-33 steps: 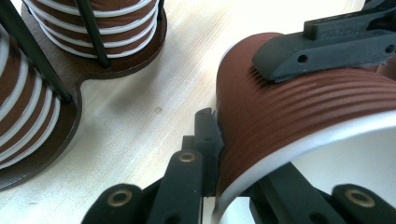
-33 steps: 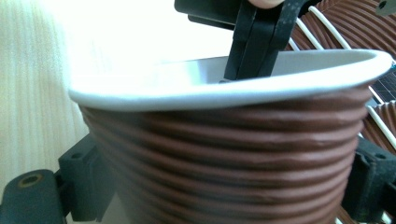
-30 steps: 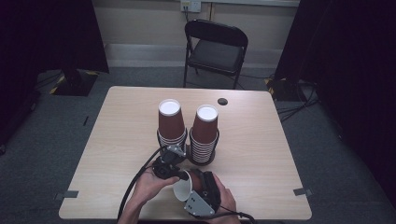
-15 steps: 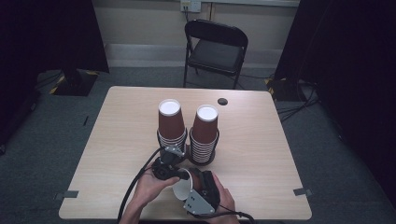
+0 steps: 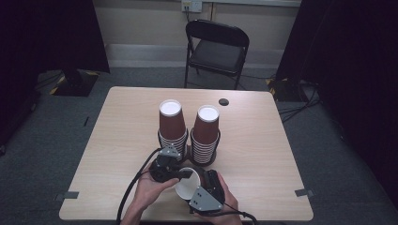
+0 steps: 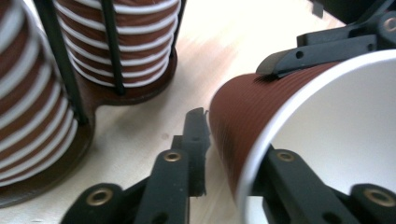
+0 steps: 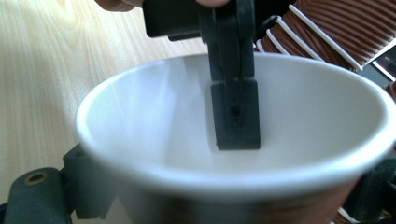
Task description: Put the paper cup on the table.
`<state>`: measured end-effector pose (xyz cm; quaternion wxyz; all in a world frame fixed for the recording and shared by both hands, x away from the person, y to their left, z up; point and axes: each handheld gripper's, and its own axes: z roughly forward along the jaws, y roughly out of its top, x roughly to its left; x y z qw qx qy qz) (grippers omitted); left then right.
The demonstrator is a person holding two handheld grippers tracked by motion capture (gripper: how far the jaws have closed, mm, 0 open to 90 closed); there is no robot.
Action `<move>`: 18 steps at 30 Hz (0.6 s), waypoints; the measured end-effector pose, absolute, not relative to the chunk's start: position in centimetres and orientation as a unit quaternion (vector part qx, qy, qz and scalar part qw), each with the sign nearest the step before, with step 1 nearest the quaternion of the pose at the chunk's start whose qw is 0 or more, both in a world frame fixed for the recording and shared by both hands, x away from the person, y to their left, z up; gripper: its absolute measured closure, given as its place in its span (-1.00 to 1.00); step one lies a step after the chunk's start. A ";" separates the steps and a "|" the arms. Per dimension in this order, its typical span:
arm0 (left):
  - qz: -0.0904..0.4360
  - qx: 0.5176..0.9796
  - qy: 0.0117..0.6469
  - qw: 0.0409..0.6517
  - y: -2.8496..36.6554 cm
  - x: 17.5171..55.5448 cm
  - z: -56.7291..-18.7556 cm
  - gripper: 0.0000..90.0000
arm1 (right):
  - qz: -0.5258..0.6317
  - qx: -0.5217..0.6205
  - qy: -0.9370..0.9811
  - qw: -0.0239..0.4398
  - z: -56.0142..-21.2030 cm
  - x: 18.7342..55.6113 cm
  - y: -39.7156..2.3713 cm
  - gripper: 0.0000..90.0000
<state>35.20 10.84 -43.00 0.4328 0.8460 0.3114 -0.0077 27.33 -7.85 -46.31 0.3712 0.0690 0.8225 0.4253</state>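
We've got the paper cup [image 5: 187, 188] tipped on its side near the table's [image 5: 263, 154] near edge, just in front of the two cup stacks [image 5: 188, 136]. The right gripper [image 5: 202, 185] clamps its ribbed body. The left gripper [image 5: 180, 174] straddles the rim wall; its jaws have just been opening and the outer pad looks just off it. It's light, thin and crushable, so we'd grip mid-body, gently
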 end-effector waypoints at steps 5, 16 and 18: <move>0.007 0.827 0.318 0.463 11.3 34.9 -43.6 0.50 | 0.441 0.103 0.818 0.354 -46.4 27.9 -8.5 -0.75; 0.050 0.812 0.310 0.492 11.4 34.3 -43.7 0.06 | 0.451 0.130 0.816 0.338 -46.6 28.5 -9.4 -0.75; 0.057 0.808 0.310 0.497 11.5 34.2 -43.6 0.00 | 0.456 0.138 0.813 0.334 -46.6 28.6 -9.7 -0.75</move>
